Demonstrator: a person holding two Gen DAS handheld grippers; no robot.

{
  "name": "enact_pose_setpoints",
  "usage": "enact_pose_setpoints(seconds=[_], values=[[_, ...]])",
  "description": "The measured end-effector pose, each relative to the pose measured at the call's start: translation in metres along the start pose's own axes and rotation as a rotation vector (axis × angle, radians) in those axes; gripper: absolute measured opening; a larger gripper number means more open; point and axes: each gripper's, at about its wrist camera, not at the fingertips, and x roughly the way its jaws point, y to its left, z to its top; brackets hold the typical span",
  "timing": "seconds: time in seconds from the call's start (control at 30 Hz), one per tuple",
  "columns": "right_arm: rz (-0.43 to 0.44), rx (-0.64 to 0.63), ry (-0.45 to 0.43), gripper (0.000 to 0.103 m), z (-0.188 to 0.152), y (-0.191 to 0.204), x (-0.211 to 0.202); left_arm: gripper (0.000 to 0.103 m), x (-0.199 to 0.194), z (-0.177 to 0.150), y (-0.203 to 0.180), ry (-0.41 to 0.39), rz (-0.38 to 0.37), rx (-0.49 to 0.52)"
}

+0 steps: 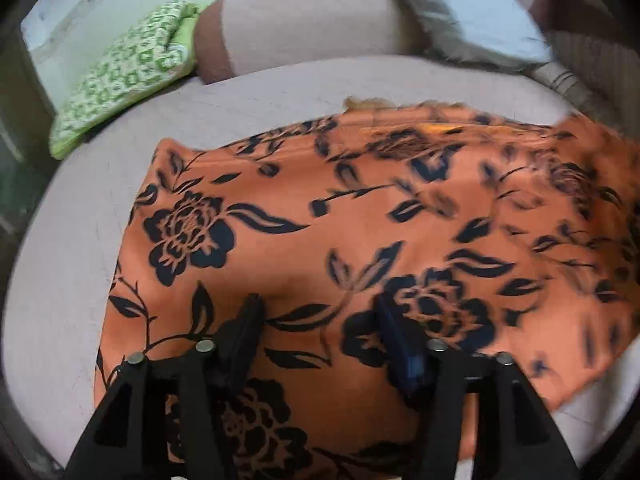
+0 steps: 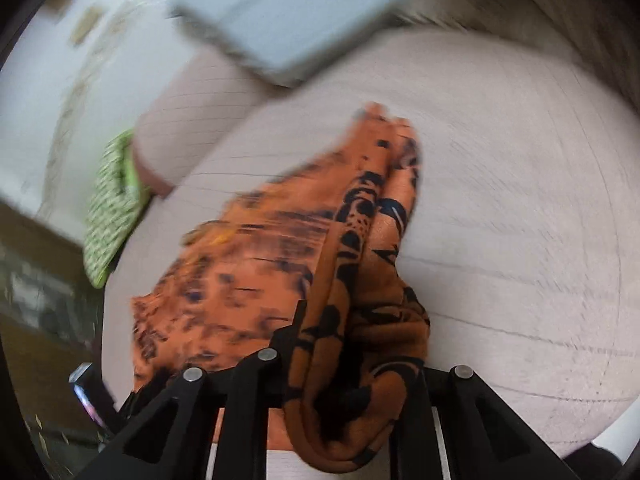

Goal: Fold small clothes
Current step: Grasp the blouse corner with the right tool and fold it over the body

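A green patterned cushion [image 1: 124, 76] sits at the sofa seat's [image 1: 72, 240] far left corner, a grey pillow [image 1: 460, 12] along its back edge. The orange flowered garment [image 1: 360, 220] lies spread mid-seat. The left tongs [image 1: 320, 312] stand apart, pressing onto it. Only the right view shows the right tongs [image 2: 352, 364] clamped on a lifted bunch of the garment.

The left gripper [image 1: 320, 312], at the bottom of its frame, is made of matte black angular parts, with four round silver screw heads in a row and one dark blue pad on its right finger. The right gripper [image 2: 352, 344], at the bottom of its frame, has the same black linkage bars and three visible silver screw heads.
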Motion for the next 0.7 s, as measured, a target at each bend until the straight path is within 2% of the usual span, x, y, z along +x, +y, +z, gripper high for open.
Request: enact_pose_setpoints(seconds=[0.07, 0.13, 0.23, 0.37, 0.43, 0.5, 0.57, 0.63, 0.7], values=[[0.02, -0.081, -0.023, 0.017, 0.003, 0.038, -0.009, 0.054, -0.007, 0.003, 0.024, 0.005, -0.057, -0.113], [0.057, -0.172, -0.039, 0.017, 0.0, 0.084, -0.016, 0.054, -0.024, 0.005, 0.059, -0.049, -0.108, -0.248], [0.102, -0.276, -0.015, 0.017, -0.013, 0.147, -0.01, 0.054, -0.055, -0.004, 0.123, -0.183, -0.055, -0.438], [0.105, -0.432, 0.047, 0.017, -0.054, 0.225, 0.027, 0.054, -0.073, -0.025, 0.19, -0.259, 0.019, -0.657], [0.091, -0.483, 0.112, 0.017, -0.078, 0.249, 0.058, 0.054, -0.069, -0.036, 0.217, -0.247, 0.045, -0.725], [0.026, -0.547, 0.193, 0.017, -0.112, 0.266, 0.103, 0.054, -0.062, -0.047, 0.241, -0.206, 0.043, -0.789], [-0.02, -0.554, 0.283, 0.018, -0.137, 0.264, 0.14, 0.054, -0.053, -0.057, 0.258, -0.161, 0.046, -0.841], [-0.016, -0.546, 0.264, 0.018, -0.142, 0.266, 0.141, 0.054, -0.049, -0.063, 0.264, -0.135, 0.037, -0.872], [0.008, -0.526, 0.272, 0.017, -0.132, 0.27, 0.134, 0.054, -0.05, -0.064, 0.267, -0.126, 0.019, -0.892]])
